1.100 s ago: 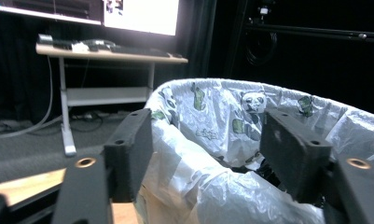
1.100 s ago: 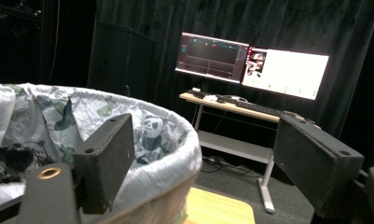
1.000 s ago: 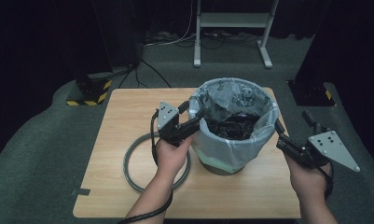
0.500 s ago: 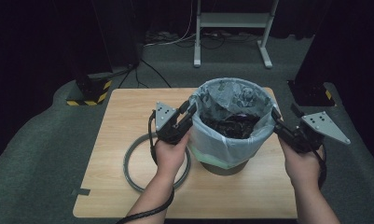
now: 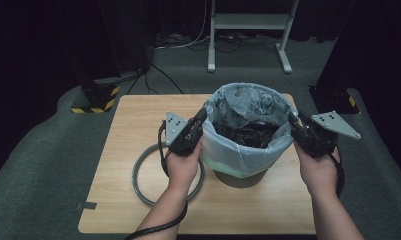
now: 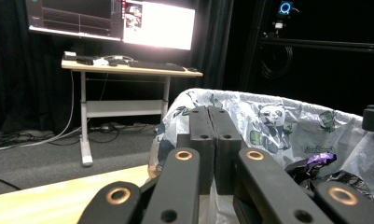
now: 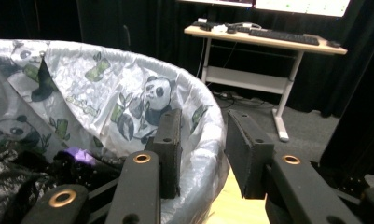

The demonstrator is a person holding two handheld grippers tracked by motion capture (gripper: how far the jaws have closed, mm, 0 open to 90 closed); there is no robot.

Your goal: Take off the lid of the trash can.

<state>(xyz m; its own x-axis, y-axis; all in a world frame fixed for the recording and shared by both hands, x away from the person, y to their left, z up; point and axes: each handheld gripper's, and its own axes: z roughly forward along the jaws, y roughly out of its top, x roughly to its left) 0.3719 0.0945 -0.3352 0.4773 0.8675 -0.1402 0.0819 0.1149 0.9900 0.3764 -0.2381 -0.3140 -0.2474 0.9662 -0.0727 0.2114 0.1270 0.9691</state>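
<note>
A grey bin (image 5: 238, 176) lined with a panda-print bag (image 5: 248, 100) stands on the wooden table (image 5: 138, 115), with dark rubbish inside. My left gripper (image 5: 203, 116) sits at the bin's left rim. Its jaws have just been closing, and in the left gripper view the left gripper (image 6: 208, 112) is shut, pinching the bag's edge (image 6: 168, 135). My right gripper (image 5: 291, 120) is at the right rim. In the right gripper view the right gripper (image 7: 203, 123) straddles the bag's rolled rim (image 7: 208, 140), one jaw inside and one outside. Its jaws have just been closing, and a gap still shows.
A grey ring (image 5: 140, 176) lies flat on the table left of the bin, under my left hand. A white desk frame (image 5: 248, 22) stands behind the table. A black-and-yellow striped base (image 5: 95, 97) sits at the back left and a dark base (image 5: 335, 97) at the back right.
The right gripper has moved left onto the bin's rim and its jaws have narrowed. The left gripper's jaws have shut at the left rim; that hand stayed in place.
</note>
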